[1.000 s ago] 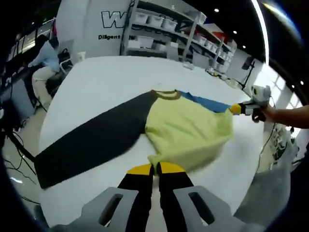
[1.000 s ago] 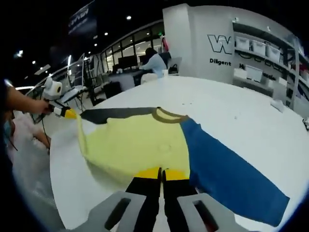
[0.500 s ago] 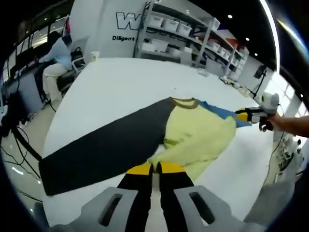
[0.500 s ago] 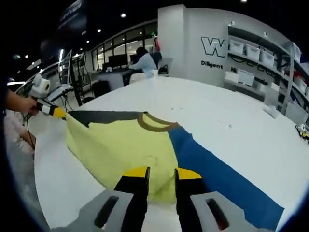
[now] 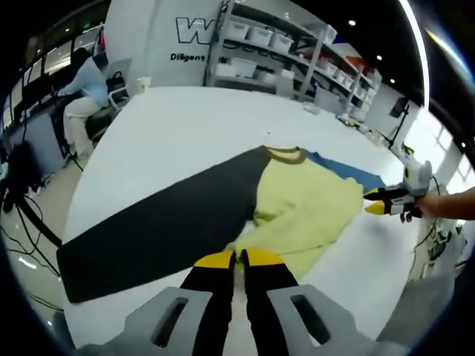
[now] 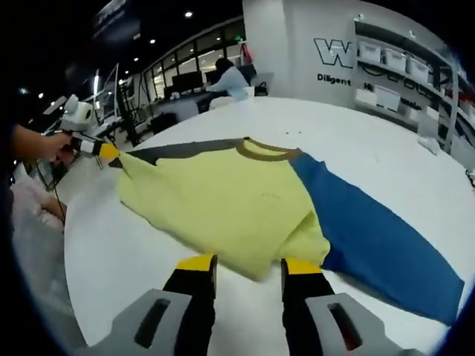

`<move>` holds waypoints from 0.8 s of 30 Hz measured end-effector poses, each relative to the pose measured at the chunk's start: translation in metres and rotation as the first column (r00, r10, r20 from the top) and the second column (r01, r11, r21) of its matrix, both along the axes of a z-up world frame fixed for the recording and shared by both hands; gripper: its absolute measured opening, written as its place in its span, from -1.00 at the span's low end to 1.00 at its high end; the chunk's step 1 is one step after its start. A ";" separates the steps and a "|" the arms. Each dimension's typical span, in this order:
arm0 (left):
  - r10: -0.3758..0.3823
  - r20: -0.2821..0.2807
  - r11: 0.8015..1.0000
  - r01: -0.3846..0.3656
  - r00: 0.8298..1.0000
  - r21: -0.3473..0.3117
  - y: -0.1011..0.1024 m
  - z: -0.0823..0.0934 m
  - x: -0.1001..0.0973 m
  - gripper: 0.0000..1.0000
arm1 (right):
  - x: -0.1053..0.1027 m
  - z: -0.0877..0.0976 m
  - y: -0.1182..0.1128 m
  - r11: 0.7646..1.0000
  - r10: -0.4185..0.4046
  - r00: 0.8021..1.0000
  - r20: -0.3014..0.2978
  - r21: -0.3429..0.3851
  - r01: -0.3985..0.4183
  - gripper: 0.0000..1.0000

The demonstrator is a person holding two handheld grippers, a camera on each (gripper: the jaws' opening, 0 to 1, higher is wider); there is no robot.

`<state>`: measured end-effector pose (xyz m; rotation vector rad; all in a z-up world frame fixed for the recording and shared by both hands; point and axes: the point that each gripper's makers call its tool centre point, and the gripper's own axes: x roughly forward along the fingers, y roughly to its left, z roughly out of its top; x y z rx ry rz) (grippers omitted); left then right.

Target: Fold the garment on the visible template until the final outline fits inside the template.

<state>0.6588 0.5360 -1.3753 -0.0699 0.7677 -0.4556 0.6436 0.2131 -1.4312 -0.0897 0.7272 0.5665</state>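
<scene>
Left tongs (image 5: 236, 257) clamped on the yellow-bodied garment with black and blue sleeves (image 6: 223, 208) — right tongs (image 6: 248, 265) apart, at the hem's 6 o'clock, over the white desk (image 6: 126, 252).

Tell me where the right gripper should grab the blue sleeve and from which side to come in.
Grip the blue sleeve near its far cuff end, coming in low from its outer long edge. It lies flat and straight on the white table, clear of the yellow body, so probably only an edge gives the open right gripper something to pinch.
</scene>
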 end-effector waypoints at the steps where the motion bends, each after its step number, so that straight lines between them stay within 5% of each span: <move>1: -0.001 0.001 1.000 0.001 1.000 -0.001 0.000 0.000 0.000 -0.94 | 0.000 -0.002 0.001 1.000 0.007 1.000 0.000 -0.007 -0.007 -0.40; 9: -0.017 0.005 1.000 0.017 1.000 0.002 0.001 0.002 0.000 -0.94 | 0.003 -0.007 0.004 1.000 -0.009 0.999 -0.043 -0.002 0.009 -0.44; 15: -0.030 0.011 1.000 0.030 0.999 0.005 0.000 0.003 -0.002 -0.94 | -0.003 -0.008 -0.005 1.000 -0.028 0.998 -0.063 -0.002 0.028 -0.96; 24: -0.050 0.014 0.999 0.050 0.999 0.001 -0.002 0.007 -0.007 -0.95 | -0.011 0.024 -0.005 0.996 -0.038 0.998 -0.050 0.080 0.042 -1.00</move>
